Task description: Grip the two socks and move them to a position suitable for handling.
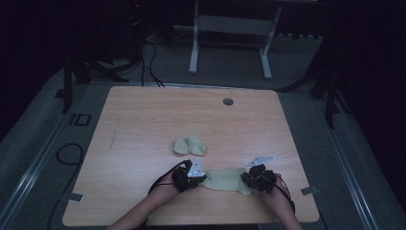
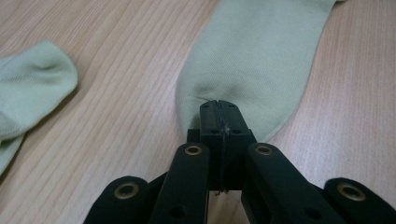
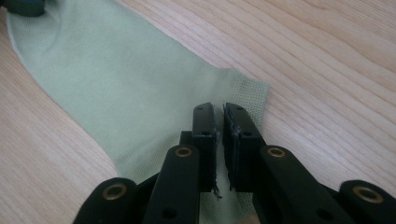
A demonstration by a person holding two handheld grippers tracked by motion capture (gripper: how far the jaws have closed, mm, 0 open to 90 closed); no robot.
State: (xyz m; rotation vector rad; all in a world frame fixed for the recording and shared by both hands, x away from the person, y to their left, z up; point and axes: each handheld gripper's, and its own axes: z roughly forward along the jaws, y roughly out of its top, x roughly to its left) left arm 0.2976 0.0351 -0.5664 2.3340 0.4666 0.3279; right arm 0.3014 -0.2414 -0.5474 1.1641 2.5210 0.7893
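The person's two forearms come in at the near edge of the surface (image 1: 143, 115), each hand carrying a gripper to one end of a pale green sock (image 1: 226, 180) that lies flat and stretched between them. The left gripper (image 2: 218, 108) has its fingers fully closed on the rounded toe end, the cloth puckering just where they bite. The right gripper (image 3: 219, 122) sits at the cuff end, its fingers drawn narrow with a thin slit between them and the ribbed edge caught in that slit; it looks like a light pinch on the fabric. Holding both ends likely keeps the sock taut and flat, ready for folding or lifting. A second, bundled sock (image 1: 189, 144) rests farther up the surface, well apart from both grippers, probably set aside there
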